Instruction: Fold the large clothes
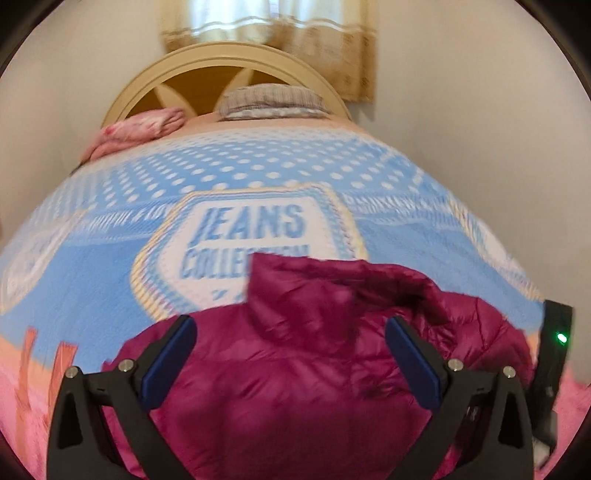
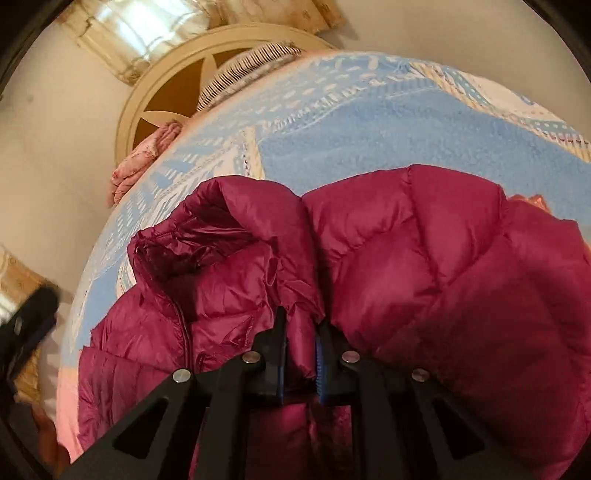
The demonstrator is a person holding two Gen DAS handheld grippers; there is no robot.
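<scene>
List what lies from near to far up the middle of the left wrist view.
left gripper, open over the jacket → maroon puffer jacket → blue blanket with JEANS lettering → striped pillow → wooden headboard → curtain

Left claw point(image 1: 290, 332) spread wide, right claw point(image 2: 300, 336) pinched nearly closed

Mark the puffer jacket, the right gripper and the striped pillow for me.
puffer jacket point(image 2: 461, 266), right wrist view, on its quilted panel.
right gripper point(image 2: 300, 350), right wrist view, between its fingertips, pinching a jacket fold.
striped pillow point(image 1: 271, 98), left wrist view, on its top face.
</scene>
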